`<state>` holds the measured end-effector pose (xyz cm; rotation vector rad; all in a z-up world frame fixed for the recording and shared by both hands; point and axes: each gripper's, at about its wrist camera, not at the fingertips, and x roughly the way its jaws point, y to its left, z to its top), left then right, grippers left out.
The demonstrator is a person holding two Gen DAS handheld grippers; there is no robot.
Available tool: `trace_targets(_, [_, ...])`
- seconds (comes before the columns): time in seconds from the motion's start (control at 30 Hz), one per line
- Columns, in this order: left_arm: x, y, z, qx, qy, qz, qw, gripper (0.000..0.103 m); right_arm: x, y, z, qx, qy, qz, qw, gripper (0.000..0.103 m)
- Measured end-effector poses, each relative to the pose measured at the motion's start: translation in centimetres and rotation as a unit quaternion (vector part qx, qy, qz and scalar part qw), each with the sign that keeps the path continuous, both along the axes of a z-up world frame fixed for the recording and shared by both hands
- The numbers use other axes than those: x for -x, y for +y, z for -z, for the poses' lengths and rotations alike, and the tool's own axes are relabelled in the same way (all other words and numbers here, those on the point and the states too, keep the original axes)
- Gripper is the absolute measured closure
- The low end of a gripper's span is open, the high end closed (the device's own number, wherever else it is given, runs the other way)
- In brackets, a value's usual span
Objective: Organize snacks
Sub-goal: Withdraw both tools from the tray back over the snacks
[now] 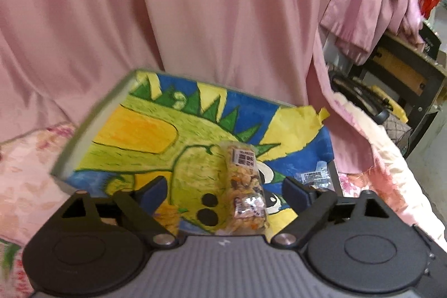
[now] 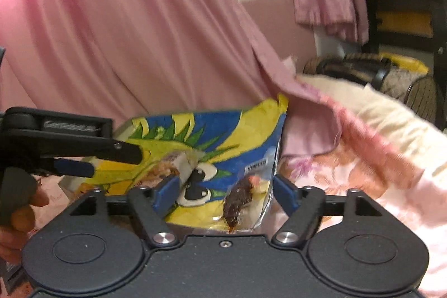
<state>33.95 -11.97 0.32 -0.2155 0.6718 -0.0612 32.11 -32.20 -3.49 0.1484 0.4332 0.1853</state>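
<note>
A box with a green dinosaur painted on its top [image 1: 134,136] lies on floral bedding. On it lies a clear packet of mixed nuts [image 1: 245,186], lengthwise between the blue pads of my left gripper [image 1: 223,186], which is open and touches nothing. A second clear packet holding a dark brown snack [image 2: 237,200] rests at the painting's right edge, between the spread fingers of my open right gripper [image 2: 225,182]. The right wrist view also shows the left gripper's fingers [image 2: 123,151] from the side, over the nut packet [image 2: 173,161], with a person's hand [image 2: 19,214] behind them.
Pink draped fabric [image 1: 195,4] hangs close behind the box. Floral pink bedding [image 2: 363,172] spreads right and left of it. A dark shelf unit [image 1: 405,69] with bags [image 2: 363,66] beneath stands at the far right.
</note>
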Motion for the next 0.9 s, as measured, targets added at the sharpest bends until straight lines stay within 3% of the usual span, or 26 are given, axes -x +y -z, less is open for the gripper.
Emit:
trace_targets(0.13, [3.0, 1.2, -1.5, -0.009, -0.033, -0.012, 0.9993, 0.002, 2.7, 0.0, -1.2, 0.003, -0.037, 0.003, 0.999, 0.015])
trace_targets(0.23, [5.7, 2.1, -2.6, -0.016, -0.06, -0.023, 0.9978, 0.0, 4.8, 0.1, -2.1, 0.007, -0.071, 0.01, 0.997, 0.003])
trace_targets(0.5, [12.9, 4.1, -4.1, -0.032, -0.101, -0.029, 0.9939, 0.0, 10.6, 0.3, -4.0, -0.003, -0.119, 0.062, 0.991, 0.001])
trace_targets(0.7, [17.5, 5.4, -3.4, -0.039, -0.101, -0.03, 0.9937, 0.0, 14.7, 1.2, -4.8, -0.005, -0.113, 0.075, 0.991, 0.001])
trace_targets(0.9, [21.5, 6.1, -2.0, -0.047, -0.096, -0.021, 0.9941, 0.0, 18.2, 2.1, -4.8, -0.013, -0.074, 0.079, 0.994, 0.001])
